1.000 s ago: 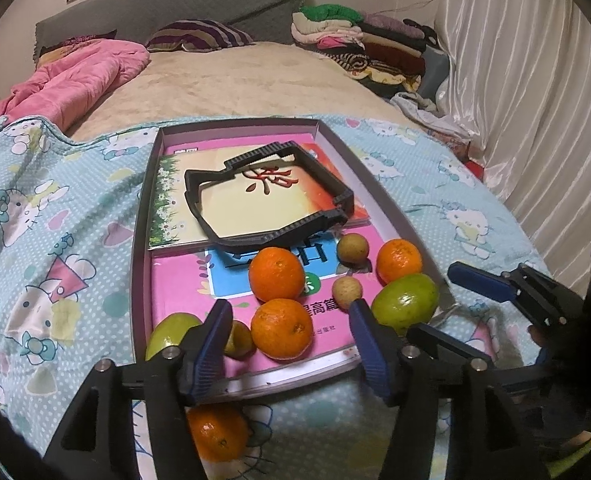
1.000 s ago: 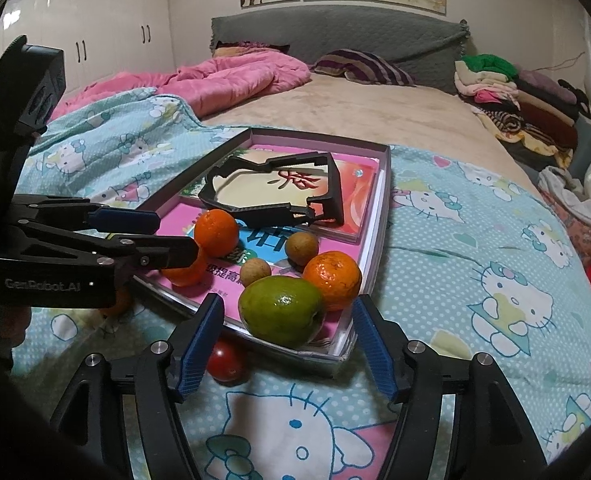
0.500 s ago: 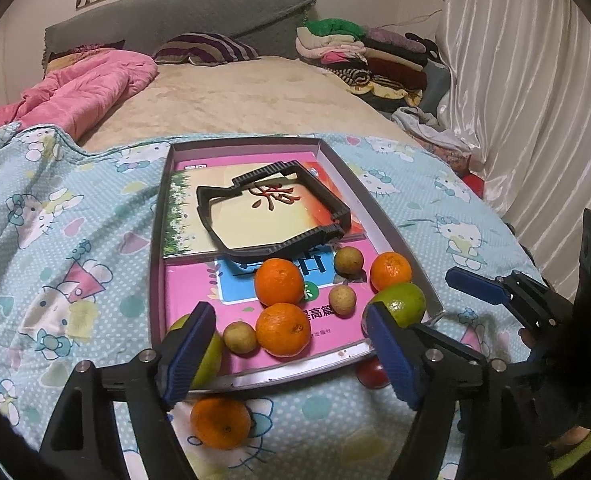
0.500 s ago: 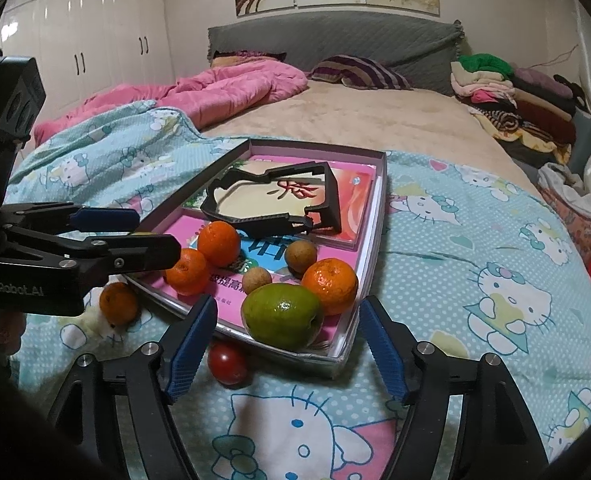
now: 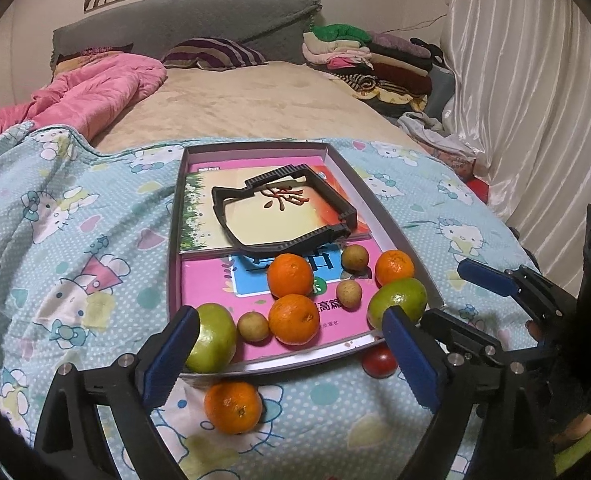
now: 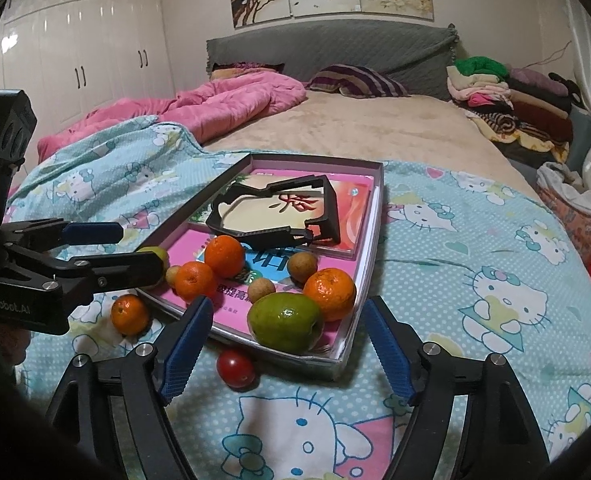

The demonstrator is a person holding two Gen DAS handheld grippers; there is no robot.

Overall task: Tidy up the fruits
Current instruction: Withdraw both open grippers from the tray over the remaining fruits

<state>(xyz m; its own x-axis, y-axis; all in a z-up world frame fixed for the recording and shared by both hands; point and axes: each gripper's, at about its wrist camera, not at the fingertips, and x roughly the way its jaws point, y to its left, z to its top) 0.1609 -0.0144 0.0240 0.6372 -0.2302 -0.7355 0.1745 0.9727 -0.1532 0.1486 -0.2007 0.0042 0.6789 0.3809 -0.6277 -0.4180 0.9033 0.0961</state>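
Observation:
A shallow box tray (image 5: 391, 228) (image 6: 369, 248) lies on the blue blanket. Its near end holds three oranges (image 5: 293, 319) (image 6: 330, 289), two green fruits (image 5: 211, 338) (image 6: 285, 322) and three small brown fruits (image 5: 253, 326). On the blanket just outside the tray's near edge lie one orange (image 5: 233, 407) (image 6: 129, 314) and a small red fruit (image 5: 380, 362) (image 6: 236, 367). My left gripper (image 5: 291, 360) is open and its jaws are still opening, with nothing pressed between them. My right gripper (image 6: 285, 356) hangs over the tray's near corner, jaws opening, gripping nothing.
A black plastic frame (image 5: 283, 210) (image 6: 279, 212) rests on books in the far half of the tray. A pink quilt (image 6: 231, 100), a striped pillow (image 6: 357, 80) and stacked clothes (image 5: 371, 60) lie further up the bed. A white curtain (image 5: 535, 100) hangs on the right.
The left gripper's jaws have spread wider and pulled back from the tray, so the loose orange and the red fruit now show in front of it. The right jaws have widened a little.

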